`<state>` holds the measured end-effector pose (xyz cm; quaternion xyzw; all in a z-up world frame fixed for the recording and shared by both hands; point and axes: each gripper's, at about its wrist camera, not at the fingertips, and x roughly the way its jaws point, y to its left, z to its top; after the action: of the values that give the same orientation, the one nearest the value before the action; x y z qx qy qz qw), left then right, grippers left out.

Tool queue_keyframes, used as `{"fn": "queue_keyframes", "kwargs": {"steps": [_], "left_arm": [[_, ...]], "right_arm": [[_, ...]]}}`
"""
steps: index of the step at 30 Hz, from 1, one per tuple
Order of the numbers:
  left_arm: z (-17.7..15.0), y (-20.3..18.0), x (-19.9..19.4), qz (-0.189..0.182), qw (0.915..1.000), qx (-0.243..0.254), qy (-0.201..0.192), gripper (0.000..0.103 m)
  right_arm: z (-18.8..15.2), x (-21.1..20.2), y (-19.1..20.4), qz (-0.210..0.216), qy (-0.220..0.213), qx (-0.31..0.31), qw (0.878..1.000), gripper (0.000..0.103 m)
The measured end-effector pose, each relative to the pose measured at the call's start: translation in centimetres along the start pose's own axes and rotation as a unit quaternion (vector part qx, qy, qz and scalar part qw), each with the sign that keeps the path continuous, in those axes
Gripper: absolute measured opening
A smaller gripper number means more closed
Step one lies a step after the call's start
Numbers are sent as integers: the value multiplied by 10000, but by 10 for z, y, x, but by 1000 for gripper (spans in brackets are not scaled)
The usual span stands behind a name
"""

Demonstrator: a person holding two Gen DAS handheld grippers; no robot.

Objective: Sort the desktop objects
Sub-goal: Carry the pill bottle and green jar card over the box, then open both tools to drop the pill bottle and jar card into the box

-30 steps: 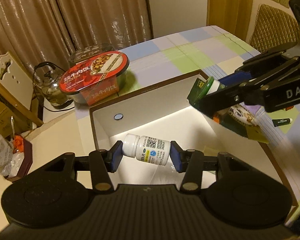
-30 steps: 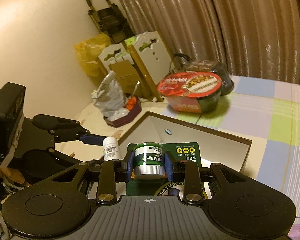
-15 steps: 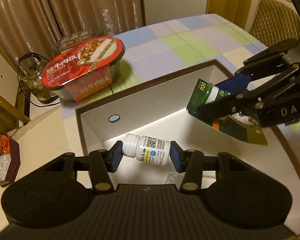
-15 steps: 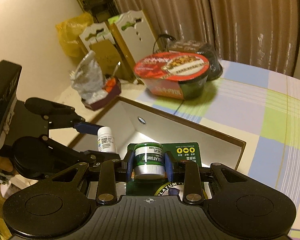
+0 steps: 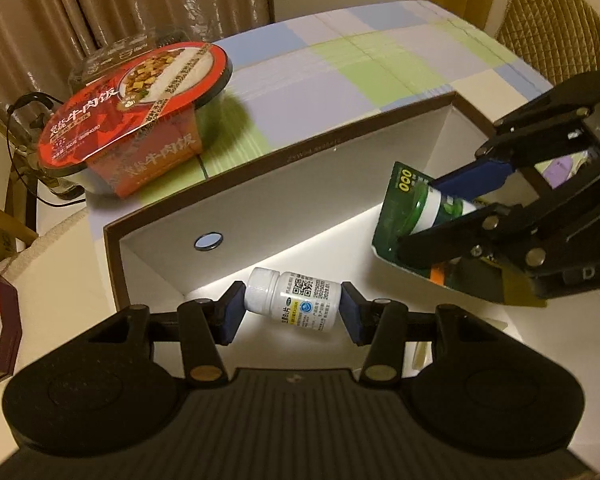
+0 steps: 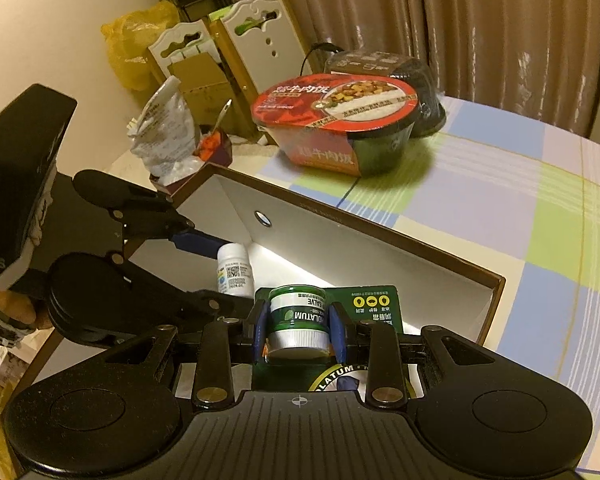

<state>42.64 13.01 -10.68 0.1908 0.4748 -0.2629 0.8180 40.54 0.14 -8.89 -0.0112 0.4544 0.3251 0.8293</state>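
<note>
Both grippers have drifted lower over the open box (image 5: 284, 184). Left gripper (image 5: 291, 307) pinches a white pill bottle (image 5: 296, 300); right gripper (image 6: 299, 330) pinches a green salve jar (image 6: 298, 320) on its card, both seemingly near release inside.

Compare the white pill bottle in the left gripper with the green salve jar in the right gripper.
The small white plastic pill bottle is plain white with a QR-code label; the green salve jar is green with a white band and sits on a green backing card. The left gripper clamps the bottle end to end, cap against one pad; the right gripper clamps the jar by its sides. Both hang above the open white box.
</note>
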Motion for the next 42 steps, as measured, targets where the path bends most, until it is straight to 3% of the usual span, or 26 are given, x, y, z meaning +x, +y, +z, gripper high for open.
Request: {"fn": "queue_keyframes", "kwargs": {"steps": [6,15,17,18,26,30,31,32,34,42], "left_arm": [[1,-4,-4,105,9998,124,-91,64],[-1,0,-24,316,9993,52,-169,68],[-3,1,-27,331,9993,9,-167,68],[-4,2,-30,341,9993,-15,-176,68],[-11,7,-49,417,9986,-210,-255,69],[-13,5,-63,429,9981,-308,-331,74],[-13,4,-66,436,9979,-335,-342,76],[-13,2,-70,447,9977,-377,-353,77],[-15,-2,-77,461,9972,-462,-369,78],[-22,-23,-103,581,9950,-645,-501,86]], "right_arm": [[2,2,-3,-20,-20,81,10000,31],[3,11,-5,-174,17,90,9998,32],[3,11,-3,-170,-8,29,9999,61],[3,9,-1,-161,-50,-25,9999,65],[-5,-15,10,-273,26,-200,9994,66],[-15,-33,26,-436,158,-275,9985,66],[-17,-38,30,-474,183,-271,9983,69],[-20,-43,34,-520,142,-282,9981,83],[-25,-54,43,-615,51,-305,9976,95],[-41,-83,54,-723,-127,60,9973,95]]}}
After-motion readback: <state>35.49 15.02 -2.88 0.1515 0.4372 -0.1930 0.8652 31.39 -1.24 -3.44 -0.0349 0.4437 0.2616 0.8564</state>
